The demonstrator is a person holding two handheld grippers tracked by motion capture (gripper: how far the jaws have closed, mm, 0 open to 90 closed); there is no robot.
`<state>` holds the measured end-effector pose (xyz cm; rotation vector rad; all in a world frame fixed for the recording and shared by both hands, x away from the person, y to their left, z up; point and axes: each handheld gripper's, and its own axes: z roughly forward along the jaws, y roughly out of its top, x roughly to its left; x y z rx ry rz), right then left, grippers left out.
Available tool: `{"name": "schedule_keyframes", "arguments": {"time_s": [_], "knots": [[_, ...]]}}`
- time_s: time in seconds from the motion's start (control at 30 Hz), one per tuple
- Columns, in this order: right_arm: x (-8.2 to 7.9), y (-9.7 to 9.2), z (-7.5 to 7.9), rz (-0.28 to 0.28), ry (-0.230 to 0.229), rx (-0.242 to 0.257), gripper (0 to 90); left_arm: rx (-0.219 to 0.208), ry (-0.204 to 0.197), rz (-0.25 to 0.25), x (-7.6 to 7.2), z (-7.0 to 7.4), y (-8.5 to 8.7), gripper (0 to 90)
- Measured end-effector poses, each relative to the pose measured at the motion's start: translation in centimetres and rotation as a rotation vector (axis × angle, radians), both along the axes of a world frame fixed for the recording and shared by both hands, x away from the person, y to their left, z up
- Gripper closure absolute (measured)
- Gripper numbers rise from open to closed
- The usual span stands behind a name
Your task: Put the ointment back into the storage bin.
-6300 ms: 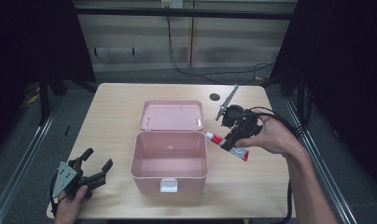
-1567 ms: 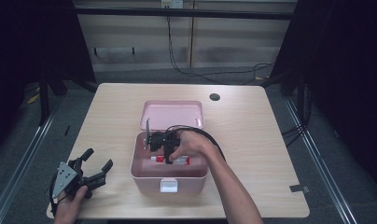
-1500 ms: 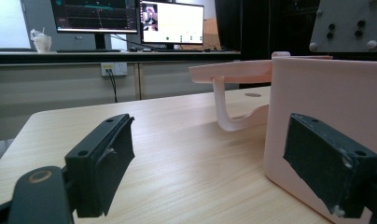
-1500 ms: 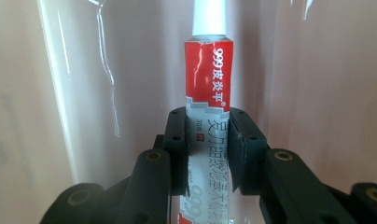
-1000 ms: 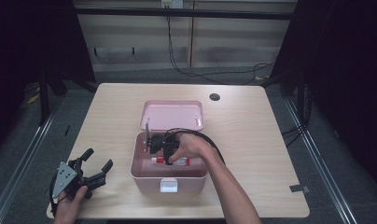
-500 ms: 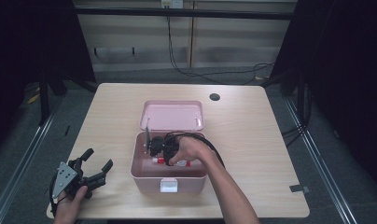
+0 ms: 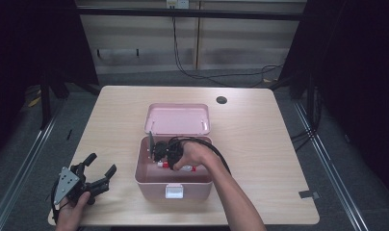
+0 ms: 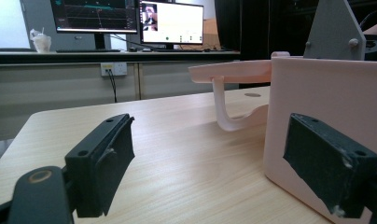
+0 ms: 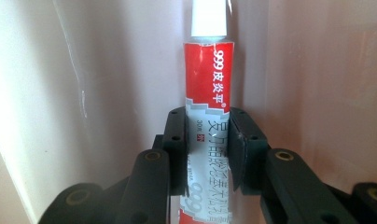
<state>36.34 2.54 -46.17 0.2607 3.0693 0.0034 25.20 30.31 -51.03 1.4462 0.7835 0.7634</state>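
An open pink box (image 7: 149, 180) stands mid-table with its lid (image 7: 177, 118) tilted back. My right gripper (image 7: 164, 153) is down inside it, shut on a red and white ointment tube (image 9: 209, 84) with a white cap. The tube (image 7: 183, 168) lies close to the box's pink inner wall (image 9: 107, 84). My left gripper (image 7: 100, 169) rests at the table's front left corner, open and holding nothing. In the left gripper view its fingers (image 8: 102, 161) spread wide before the box's outer wall (image 8: 317, 93).
A round cable hole (image 7: 221, 100) sits at the table's back right. The right gripper's cable (image 7: 212, 149) loops over the box's rim. Monitors (image 8: 172, 21) stand on a bench beyond the table. A dark tape mark (image 7: 304, 194) lies on the front right.
6.3 s ago my right gripper held the tube over the table right of the box. It now holds the tube inside the box, barely shifting in the last second. The left gripper stayed put.
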Motion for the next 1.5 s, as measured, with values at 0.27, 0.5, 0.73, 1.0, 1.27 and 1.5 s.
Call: {"name": "schedule_keyframes", "arguments": {"time_s": [0.27,0.5,0.73,1.0,1.27,1.5], "knots": [[-0.2,-0.1,0.6,0.001,-0.028,0.006,70.1,0.0,0.0,0.0,0.0,0.0,0.0,15.7],[-0.1,-0.5,1.1,0.0,-0.025,0.043,66.5,0.0,0.0,0.0,0.0,0.0,0.0,15.7],[-0.1,-1.4,2.3,-0.018,-0.023,0.069,64.8,0.001,0.0,0.0,0.0,0.0,0.0,15.7],[-0.2,-2.0,3.3,-0.047,-0.007,0.114,59.3,0.0,0.0,0.0,0.0,0.0,0.0,15.7],[-0.4,-2.8,4.4,-0.077,0.014,0.168,53.6,-0.001,-0.003,0.001,0.0,0.0,0.0,15.7],[-0.8,-4.0,5.3,-0.099,0.008,0.214,51.5,-0.004,0.0,0.0,0.0,0.0,0.0,15.7]]}}
